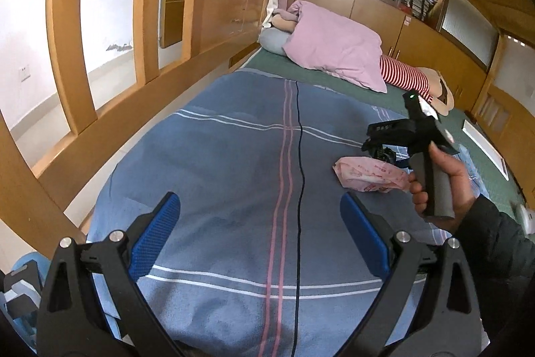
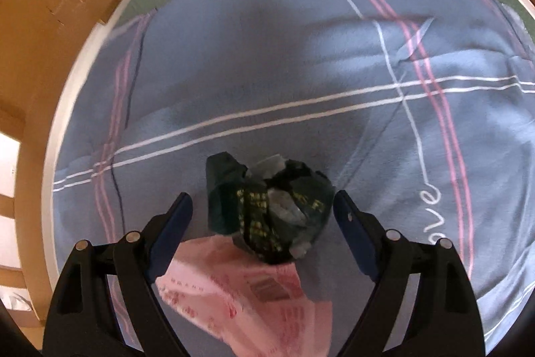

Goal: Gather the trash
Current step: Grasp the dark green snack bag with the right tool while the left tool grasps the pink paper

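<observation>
While the right gripper [image 2: 262,209] stands spread wide with the crumpled dark wrapper [image 2: 267,209] lying between its fingers on the blue blanket [image 2: 301,72], a pink wrapper [image 2: 244,293] lies just under it, and the left gripper [image 1: 260,216], also released, holds nothing beside the wooden bed rail [image 1: 140,22].

Black claws, blue pads, bare hand in a dark sleeve

The left claw [image 1: 260,236] and right claw [image 2: 262,216] had black frames, textured blue pads and 2 silver screws per side; the right hand [image 1: 441,186] showed bare skin above a dark sleeve [image 1: 495,250].
</observation>
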